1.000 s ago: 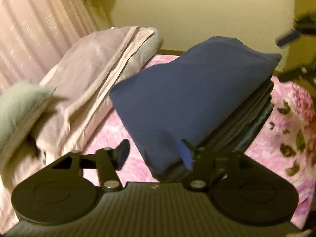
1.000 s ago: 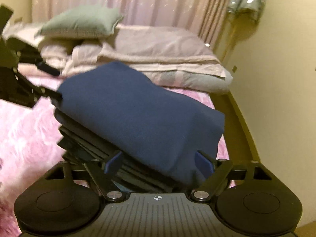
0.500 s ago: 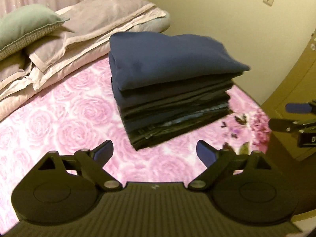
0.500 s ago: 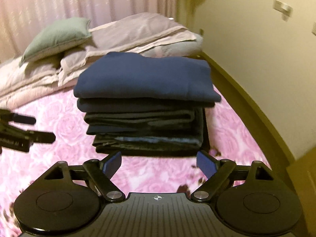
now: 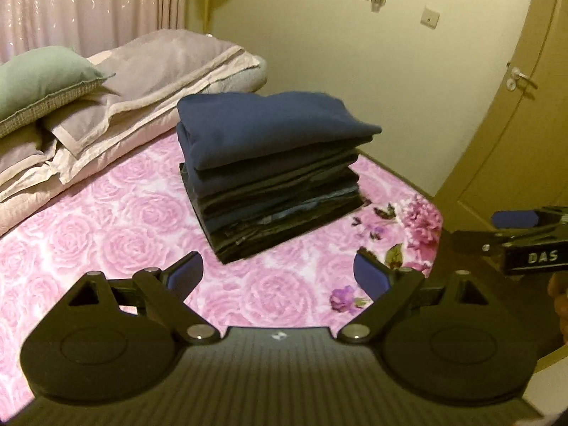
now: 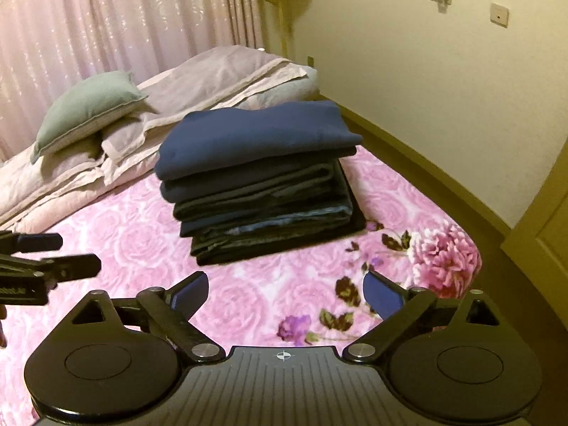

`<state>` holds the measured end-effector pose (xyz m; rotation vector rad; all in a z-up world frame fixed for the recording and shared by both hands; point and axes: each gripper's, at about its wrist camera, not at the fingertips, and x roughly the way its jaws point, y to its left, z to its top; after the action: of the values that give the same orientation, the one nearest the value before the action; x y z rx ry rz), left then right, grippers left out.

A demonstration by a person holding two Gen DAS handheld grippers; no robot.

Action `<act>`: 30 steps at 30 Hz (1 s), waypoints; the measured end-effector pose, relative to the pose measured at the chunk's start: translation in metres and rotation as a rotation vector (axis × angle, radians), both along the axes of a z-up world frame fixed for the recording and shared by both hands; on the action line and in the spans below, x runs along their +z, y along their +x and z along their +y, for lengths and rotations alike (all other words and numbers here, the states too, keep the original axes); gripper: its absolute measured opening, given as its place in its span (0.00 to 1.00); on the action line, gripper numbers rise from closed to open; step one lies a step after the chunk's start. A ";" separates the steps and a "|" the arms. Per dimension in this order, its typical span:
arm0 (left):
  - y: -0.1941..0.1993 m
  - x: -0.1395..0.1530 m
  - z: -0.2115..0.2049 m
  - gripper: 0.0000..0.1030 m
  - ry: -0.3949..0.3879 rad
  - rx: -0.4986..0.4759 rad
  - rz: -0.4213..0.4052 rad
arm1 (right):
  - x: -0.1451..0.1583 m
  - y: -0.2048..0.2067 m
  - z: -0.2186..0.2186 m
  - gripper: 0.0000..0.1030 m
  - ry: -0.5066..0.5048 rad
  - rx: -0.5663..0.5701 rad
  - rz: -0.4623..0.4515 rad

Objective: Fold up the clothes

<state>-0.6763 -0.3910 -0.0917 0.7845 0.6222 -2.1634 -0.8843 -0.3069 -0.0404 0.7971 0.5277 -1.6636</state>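
Note:
A stack of several folded dark clothes [image 5: 273,177] sits on the pink rose bedspread [image 5: 117,234], with a navy blue garment [image 5: 269,124] on top. It also shows in the right wrist view [image 6: 262,184]. My left gripper [image 5: 278,277] is open and empty, held back from the stack above the bedspread. My right gripper [image 6: 284,293] is open and empty, also back from the stack. Each gripper shows at the edge of the other's view: the right one [image 5: 522,238] and the left one [image 6: 39,259].
Lilac pillows and folded bedding [image 5: 142,74] and a green cushion [image 5: 39,78] lie at the head of the bed before pink curtains [image 6: 124,25]. A cream wall [image 5: 355,53] runs past the bed's far side. A door [image 5: 514,124] is at the right.
Both grippers have let go of the navy garment, opened and drawn back from the stack. The garment now lies flat on top of the pile.

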 end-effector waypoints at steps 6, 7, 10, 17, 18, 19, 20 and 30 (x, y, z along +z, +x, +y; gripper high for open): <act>-0.006 0.014 0.011 0.87 0.028 0.081 0.001 | 0.013 -0.010 -0.002 0.94 -0.026 0.016 0.006; -0.012 0.016 0.014 0.87 0.010 0.089 -0.032 | 0.014 -0.012 -0.003 0.94 -0.025 0.023 0.007; -0.029 0.020 0.019 0.87 -0.037 0.109 -0.087 | 0.017 -0.022 -0.007 0.94 -0.020 0.045 0.010; -0.054 0.023 0.027 0.86 -0.023 0.183 -0.138 | 0.016 -0.048 -0.009 0.94 0.011 0.063 0.007; -0.056 0.023 0.028 0.86 -0.017 0.189 -0.137 | 0.015 -0.051 -0.009 0.96 0.017 0.064 0.007; -0.056 0.022 0.028 0.86 -0.004 0.197 -0.133 | 0.014 -0.054 -0.009 0.98 0.020 0.061 0.007; -0.056 0.022 0.028 0.86 0.007 0.205 -0.128 | 0.013 -0.056 -0.008 1.00 0.022 0.057 0.007; -0.071 0.021 0.031 0.86 0.016 0.220 -0.144 | 0.008 -0.062 -0.004 1.00 0.044 0.074 -0.007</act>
<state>-0.7469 -0.3599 -0.0706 0.8316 0.6219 -1.8868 -0.9462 -0.3112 -0.0320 0.8058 0.5847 -1.5853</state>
